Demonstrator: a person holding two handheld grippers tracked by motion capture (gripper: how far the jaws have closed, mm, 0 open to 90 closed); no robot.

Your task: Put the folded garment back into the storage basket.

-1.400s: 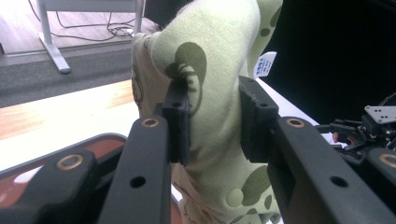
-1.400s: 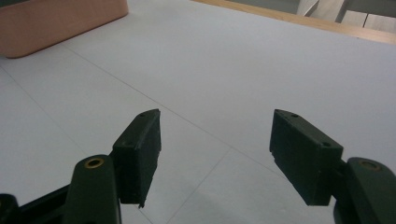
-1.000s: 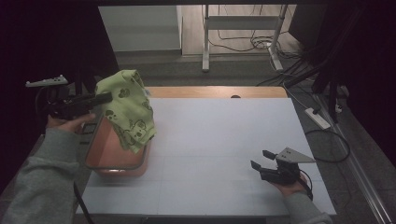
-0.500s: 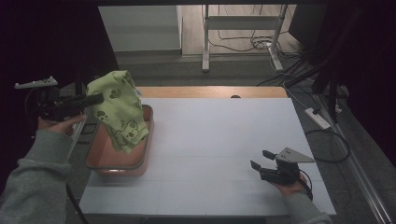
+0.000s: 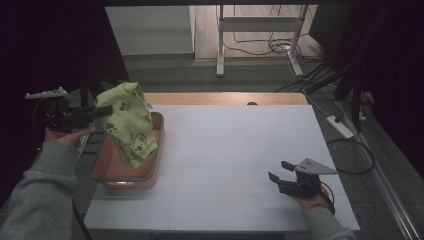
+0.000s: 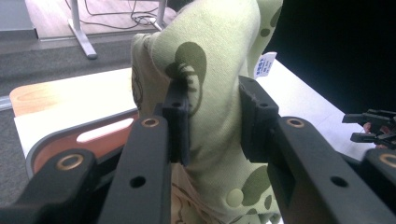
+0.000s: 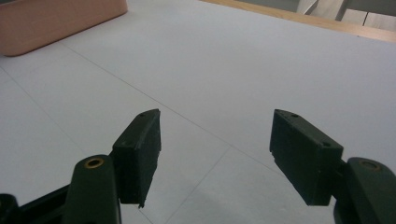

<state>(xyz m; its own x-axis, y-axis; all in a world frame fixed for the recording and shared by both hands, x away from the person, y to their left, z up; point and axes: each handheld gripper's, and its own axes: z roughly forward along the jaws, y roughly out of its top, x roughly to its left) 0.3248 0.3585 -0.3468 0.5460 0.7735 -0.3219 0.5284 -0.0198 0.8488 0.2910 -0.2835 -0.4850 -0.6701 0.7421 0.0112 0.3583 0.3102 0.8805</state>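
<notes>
- High view: the left tongs point(image 5: 102, 111) pinch a light green cloth with dark green prints point(image 5: 127, 122), holding it up above the far end of a salmon-pink plastic tub point(image 5: 150, 172); the cloth's lower end hangs down into the tub.
- From the middle of the counter point(image 5: 225, 145), the tub and the cloth sit at about 9 o'clock, at the counter's left edge.
- Left gripper view: both black pads press into a thick bunch of the cloth point(image 6: 215, 70), and the fabric bulges up past the left tongs point(image 6: 212, 112). A small white label point(image 6: 264, 65) sticks out from the cloth at 2 o'clock of the pinch. The tub's rim with its slotted handle point(image 6: 102, 130) lies below, at 8 o'clock.
- High view: the right tongs point(image 5: 280, 171) rest on the counter at about 4 o'clock from its middle, well apart from the tub, pointing left.
- Right gripper view: the right tongs point(image 7: 215, 135) stand spread with bare white counter point(image 7: 224, 65) between them; a corner of the tub point(image 7: 56, 23) shows at 10 o'clock.
</notes>
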